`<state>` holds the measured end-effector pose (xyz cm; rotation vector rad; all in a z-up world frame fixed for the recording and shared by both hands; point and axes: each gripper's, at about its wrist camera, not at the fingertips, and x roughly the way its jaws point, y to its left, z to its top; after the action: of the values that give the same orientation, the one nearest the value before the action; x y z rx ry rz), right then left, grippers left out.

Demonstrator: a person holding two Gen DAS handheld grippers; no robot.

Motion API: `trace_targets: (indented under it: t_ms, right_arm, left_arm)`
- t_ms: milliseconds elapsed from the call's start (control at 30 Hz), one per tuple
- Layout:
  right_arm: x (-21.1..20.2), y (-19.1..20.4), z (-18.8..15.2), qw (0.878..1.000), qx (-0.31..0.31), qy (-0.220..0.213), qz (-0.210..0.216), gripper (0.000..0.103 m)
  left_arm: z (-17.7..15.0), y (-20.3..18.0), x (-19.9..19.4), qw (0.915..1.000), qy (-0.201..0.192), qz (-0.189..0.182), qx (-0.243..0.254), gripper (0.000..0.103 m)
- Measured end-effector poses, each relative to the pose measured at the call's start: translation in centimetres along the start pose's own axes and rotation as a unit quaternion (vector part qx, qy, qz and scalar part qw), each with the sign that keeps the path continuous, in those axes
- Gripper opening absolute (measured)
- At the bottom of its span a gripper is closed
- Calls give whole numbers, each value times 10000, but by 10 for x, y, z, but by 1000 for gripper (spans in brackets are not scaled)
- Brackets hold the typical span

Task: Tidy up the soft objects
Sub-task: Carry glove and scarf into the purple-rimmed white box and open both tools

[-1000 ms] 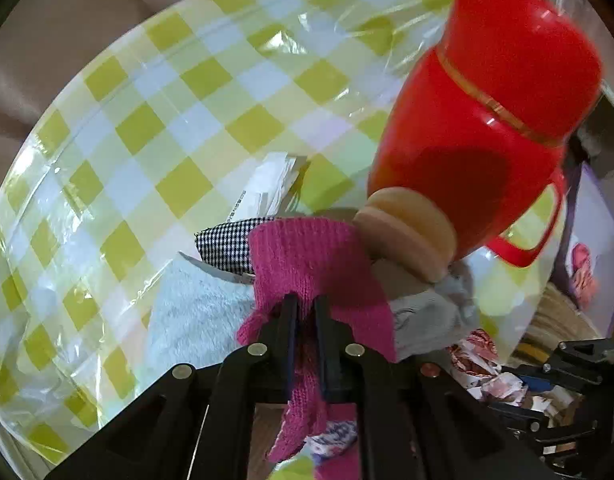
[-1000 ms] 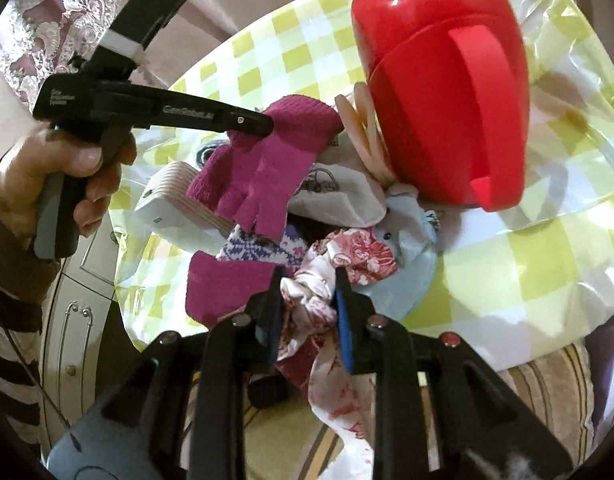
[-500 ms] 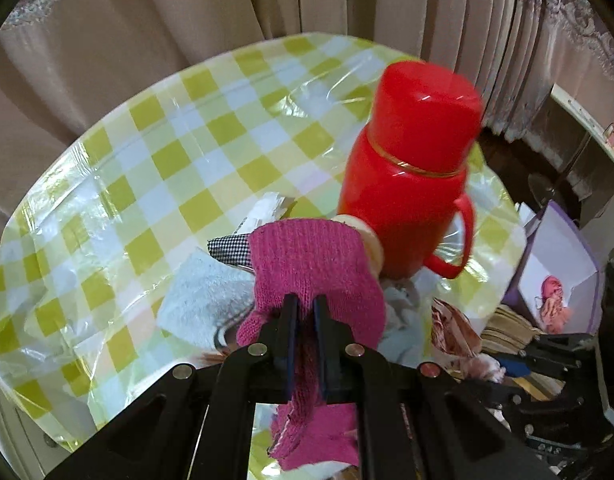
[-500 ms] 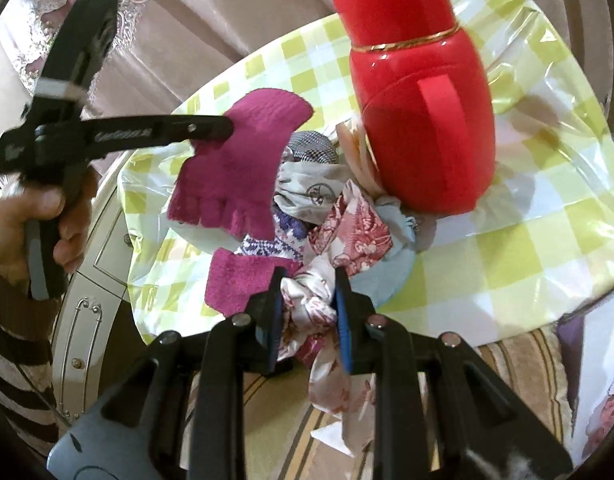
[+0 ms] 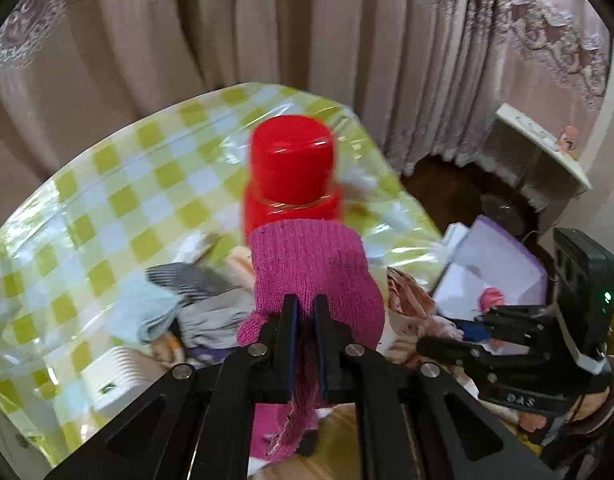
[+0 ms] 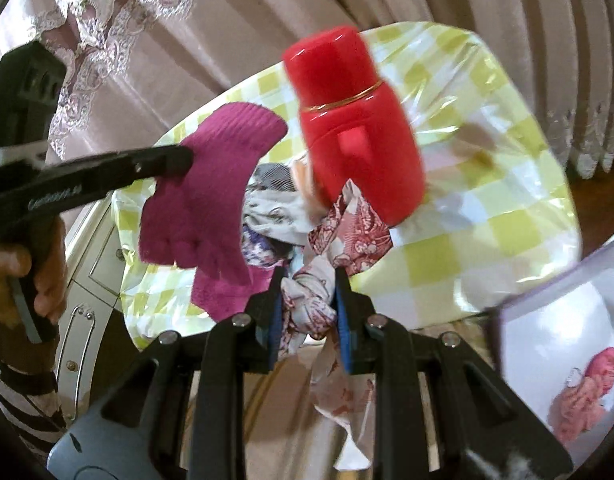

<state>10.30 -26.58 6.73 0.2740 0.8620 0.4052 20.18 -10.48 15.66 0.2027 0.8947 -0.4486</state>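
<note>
Holding both items clear above the bench [image 6: 487, 216]: my left gripper [image 5: 305, 308] clamped on the pink glove [image 6: 211, 196], hanging fingers-down; right gripper [image 6: 309, 292] clamped on the floral cloth [image 6: 347, 232], trailing toward the pile [image 5: 195, 304] beside the red flask [image 6: 355, 120].

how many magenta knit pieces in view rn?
2. One magenta glove hangs clamped in the left claw, lifted off the pile. A second magenta piece lies on the table below it. More may be buried in the pile.
</note>
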Motion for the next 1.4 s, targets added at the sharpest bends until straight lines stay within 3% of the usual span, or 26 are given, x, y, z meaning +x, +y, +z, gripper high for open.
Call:
trace_targets:
  t_ms: [500,800,1067,1200,1300,1367,1400]
  right_arm:
    - [-79,-91,-2,9937,270,-312,-1039,26]
    - [-109,-144,-8,9803,441,-399,-1883,26]
    - [-114,-162,-9,9673,393,-394,-2475,27]
    - [-112,-166,-9,9642,435,-336,-2595,39]
    - [-114,-167,-11,9628,446,-345,-2643,55]
    - [-116,-164,-12,9625,423,-369,-2653,59]
    - [-117,-163,-12,9625,398,-384,-2655,61]
  left_arm:
    - [12,-117,17,9935,-243,-1090,211,8]
    - [17,-177,55,9874,-61,-1578,140,8]
    - [18,-210,92,9817,176,-1895,-75,11]
    - [17,-219,108,9814,348,-1887,-66,11]
    - [14,-219,112,9808,396,-1908,-42,24]
    - [11,-217,110,9826,337,-1824,-33,56]
    - [10,-214,107,9838,268,-1770,-52,63]
